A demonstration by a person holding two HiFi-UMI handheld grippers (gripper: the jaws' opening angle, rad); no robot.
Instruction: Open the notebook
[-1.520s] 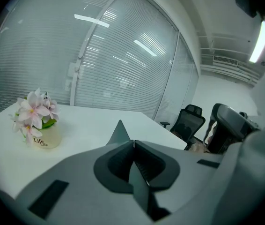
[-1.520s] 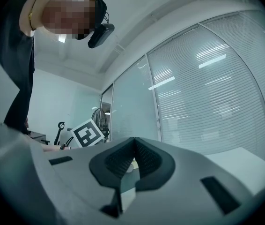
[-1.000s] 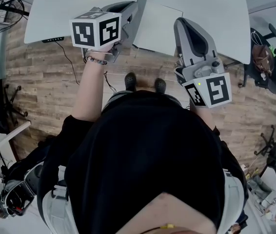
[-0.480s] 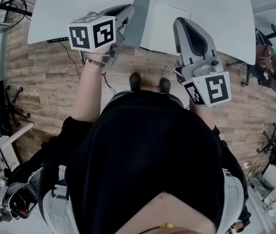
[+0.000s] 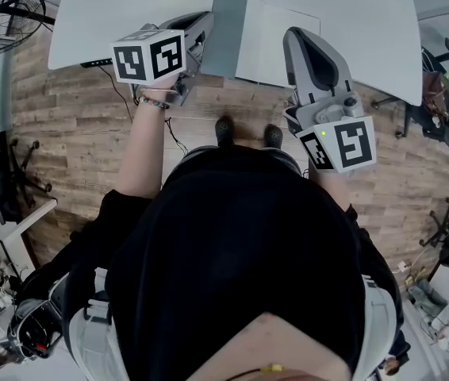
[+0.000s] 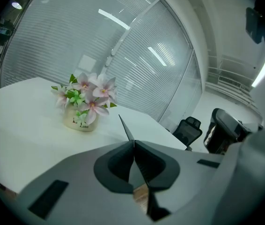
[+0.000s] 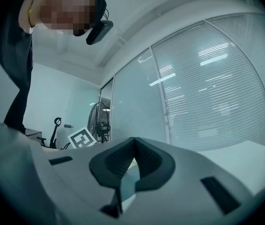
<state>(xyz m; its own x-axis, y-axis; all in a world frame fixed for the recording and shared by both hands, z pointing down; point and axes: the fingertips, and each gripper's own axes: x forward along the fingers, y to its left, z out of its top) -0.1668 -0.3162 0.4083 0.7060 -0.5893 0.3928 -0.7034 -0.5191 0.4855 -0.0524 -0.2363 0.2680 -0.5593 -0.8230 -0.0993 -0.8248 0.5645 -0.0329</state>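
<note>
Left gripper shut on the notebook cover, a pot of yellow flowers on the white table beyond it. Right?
No: the flowers are pink and white, not yellow, as the left gripper view shows. The left gripper is shut on the notebook cover, the pot on the white table.

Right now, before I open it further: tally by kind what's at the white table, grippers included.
notebook: 1
pot of flowers: 1
grippers: 2, the left gripper and the right gripper
Total: 4
</note>
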